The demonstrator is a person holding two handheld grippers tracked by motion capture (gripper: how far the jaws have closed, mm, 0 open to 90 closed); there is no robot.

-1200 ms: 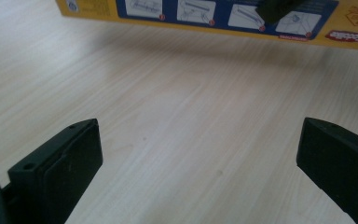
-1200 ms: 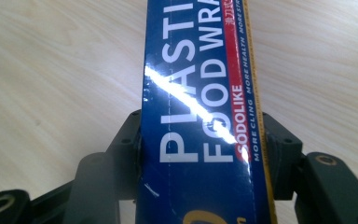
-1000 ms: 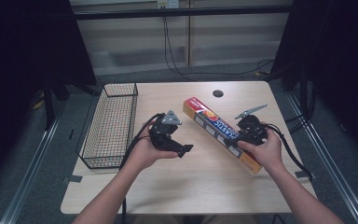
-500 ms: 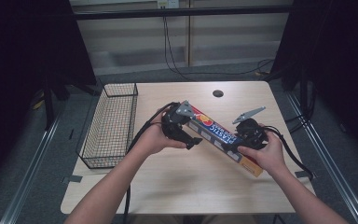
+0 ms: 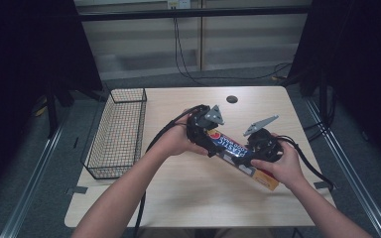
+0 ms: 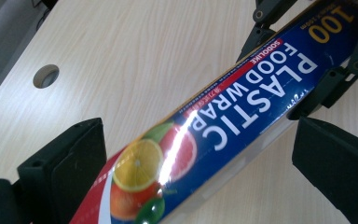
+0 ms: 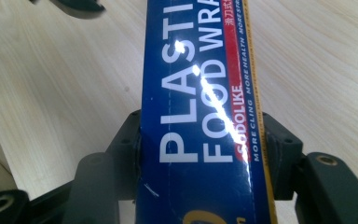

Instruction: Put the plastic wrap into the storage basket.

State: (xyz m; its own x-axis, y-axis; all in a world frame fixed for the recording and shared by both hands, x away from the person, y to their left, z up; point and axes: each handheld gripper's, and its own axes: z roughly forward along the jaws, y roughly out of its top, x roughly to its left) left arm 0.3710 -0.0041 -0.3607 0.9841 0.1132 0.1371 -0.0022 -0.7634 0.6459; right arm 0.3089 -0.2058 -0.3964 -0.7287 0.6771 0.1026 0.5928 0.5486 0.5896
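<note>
- High view: long glossy cardboard box (image 5: 238, 156) at table (image 5: 178, 198) centre, slanting 10 to 4 o'clock; wire basket (image 5: 116, 134) at 9 o'clock. Probably mid two-handed lift.
- Left gripper view: left gripper (image 6: 191, 154) spread wide, straddling fruit-printed end; needs closing next.
- Right gripper view: right gripper (image 7: 200, 154) clamped on box sides.

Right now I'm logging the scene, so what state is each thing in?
Plastic wrap box: closed, held between both tools.
Left hand-held gripper: open, jaws astride the box's fruit end.
Right hand-held gripper: shut on the box.
Wire basket: upright, empty.
</note>
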